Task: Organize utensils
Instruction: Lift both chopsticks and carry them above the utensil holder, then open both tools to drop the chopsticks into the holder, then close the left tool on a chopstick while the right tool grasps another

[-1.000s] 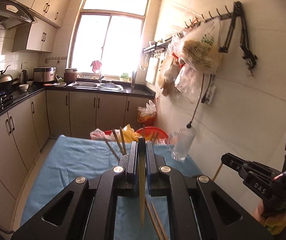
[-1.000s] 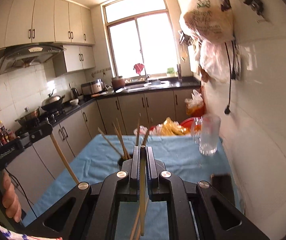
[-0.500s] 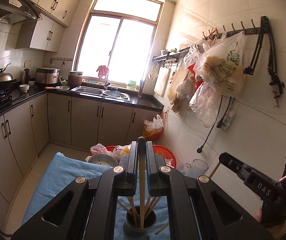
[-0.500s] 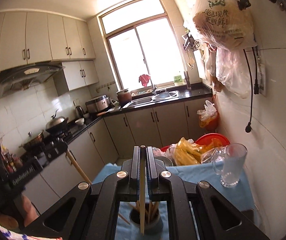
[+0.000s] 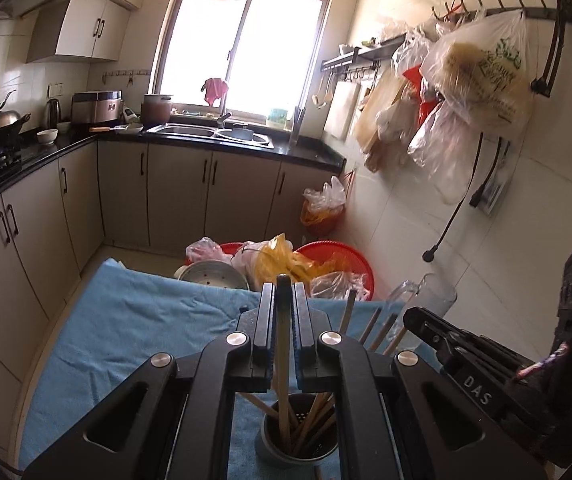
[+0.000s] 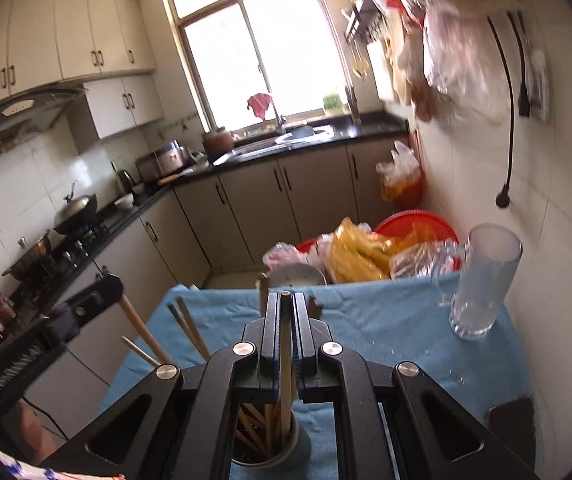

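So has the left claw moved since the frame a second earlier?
Yes. The left claw, shut on a chopstick, has advanced over the blue cloth to the chopstick holder, which earlier stood ahead of its tips and is now beneath them.

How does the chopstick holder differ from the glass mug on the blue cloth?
The chopstick holder is grey, opaque and short; the glass mug is clear and tall. The holder is full of chopsticks; the mug is empty. Both stand upright on the blue cloth.

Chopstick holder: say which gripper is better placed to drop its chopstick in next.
Either. The left gripper and the right gripper are each shut on a chopstick whose lower end already sits inside the holder.
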A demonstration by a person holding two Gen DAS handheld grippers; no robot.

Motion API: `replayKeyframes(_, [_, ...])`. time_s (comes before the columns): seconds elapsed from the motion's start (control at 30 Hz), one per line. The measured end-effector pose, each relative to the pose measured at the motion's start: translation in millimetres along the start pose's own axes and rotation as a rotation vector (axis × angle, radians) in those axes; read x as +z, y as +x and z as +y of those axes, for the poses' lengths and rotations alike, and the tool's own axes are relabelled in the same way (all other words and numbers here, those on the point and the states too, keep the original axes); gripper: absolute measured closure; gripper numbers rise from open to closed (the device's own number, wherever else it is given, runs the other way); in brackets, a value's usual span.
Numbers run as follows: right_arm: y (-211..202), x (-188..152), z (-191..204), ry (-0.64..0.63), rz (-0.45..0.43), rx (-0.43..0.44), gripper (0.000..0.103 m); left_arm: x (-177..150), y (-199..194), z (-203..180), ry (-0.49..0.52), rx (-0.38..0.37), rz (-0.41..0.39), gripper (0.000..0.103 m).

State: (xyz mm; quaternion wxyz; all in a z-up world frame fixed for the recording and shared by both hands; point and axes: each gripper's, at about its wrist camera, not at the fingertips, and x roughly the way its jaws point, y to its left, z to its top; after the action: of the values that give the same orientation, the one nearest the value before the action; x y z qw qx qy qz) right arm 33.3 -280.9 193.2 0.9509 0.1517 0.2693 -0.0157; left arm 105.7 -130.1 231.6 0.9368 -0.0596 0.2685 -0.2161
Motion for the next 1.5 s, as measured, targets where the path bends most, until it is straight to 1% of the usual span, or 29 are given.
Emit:
replayKeyframes(0.1, [3.3,-0.9,-6.6,0.008,0.004,-0.001,0.097,0.3,-2.5,0.8,0.003,0.005,-0.009,0.096])
replayKeyframes(0.17, [1.4,-0.3,-8.6,0.012,-0.006,-0.001,0.097,1.1,-6.4,0.3,0.006,0.005,-0.017,0.092])
replayKeyframes(0.23, [-2.3,-0.2,-8.7,0.010,-0.011,-0.002,0.094,1.2,-12.3,-0.5,0.006,0.011,-0.029,0.077])
replayKeyframes(0.3, [-9.8,-1.4,-7.5,0.004,-0.022,-0.007,0.092,0.7,-22.5,0.3,0.003,0.018,-0.049,0.071])
replayKeyframes(0.37, [-18.7,-1.5,-6.8,0.000,-0.032,-0.009,0.090,-0.6,-34.6,1.3,0.003,0.022,-0.061,0.070])
replayKeyframes(0.43, [-29.7,-4.0,-9.2,0.004,-0.040,-0.010,0.086,-3.7,-48.3,3.8,-0.001,0.019,-0.074,0.067])
replayKeyframes(0.5, [-40.5,-8.9,-11.5,0.002,-0.045,-0.015,0.083,-10.7,-63.8,6.9,-0.006,0.022,-0.089,0.065])
replayKeyframes(0.57, [-50.0,-16.2,-15.3,0.001,-0.041,-0.023,0.079,-19.1,-77.8,10.1,-0.010,0.035,-0.102,0.064])
replayKeyframes(0.7, [-62.3,-41.5,-27.5,0.000,0.008,-0.037,0.076,-42.5,-103.1,16.3,0.012,0.073,-0.110,0.063])
replayKeyframes(0.77, [-63.3,-61.7,-35.6,-0.004,0.050,-0.046,0.075,-56.8,-113.8,20.6,0.017,0.098,-0.108,0.061])
replayKeyframes(0.83, [-58.3,-87.1,-42.4,-0.010,0.116,-0.038,0.075,-73.9,-121.3,25.3,0.013,0.111,-0.097,0.059])
replayKeyframes(0.9, [-47.5,-120.4,-47.4,-0.010,0.208,-0.011,0.075,-94.1,-124.8,29.4,0.009,0.119,-0.069,0.058])
replayKeyframes(0.97, [-32.9,-154.2,-47.9,-0.007,0.309,0.027,0.075,-114.5,-121.8,32.4,0.006,0.121,-0.023,0.058])
replayKeyframes(1.03, [-22.1,-177.8,-45.1,-0.020,0.367,0.046,0.078,-136.3,-110.4,34.4,0.011,0.120,0.047,0.058])
replayKeyframes(1.1, [-11.4,-200.7,-39.3,-0.050,0.415,0.038,0.078,-152.6,-96.9,35.3,0.001,0.114,0.112,0.058])
replayKeyframes(1.2, [-2.7,-219.6,-33.2,-0.083,0.450,0.029,0.079,-175.0,-74.9,35.8,-0.008,0.093,0.201,0.058])
replayKeyframes(1.33, [-1.1,-225.4,-24.8,-0.152,0.441,-0.019,0.081,-192.3,-49.2,30.1,0.007,0.082,0.274,0.058])
replayKeyframes(1.37, [-0.5,-226.1,-24.7,-0.163,0.441,-0.028,0.083,-196.2,-43.9,28.4,0.006,0.074,0.291,0.058])
replayKeyframes(1.43, [-0.3,-227.3,-25.5,-0.191,0.440,-0.062,0.092,-203.4,-31.6,22.1,0.007,0.051,0.325,0.058])
replayKeyframes(1.5, [-1.0,-226.1,-27.4,-0.180,0.441,-0.076,0.093,-208.5,-20.8,13.7,0.016,0.044,0.356,0.058])
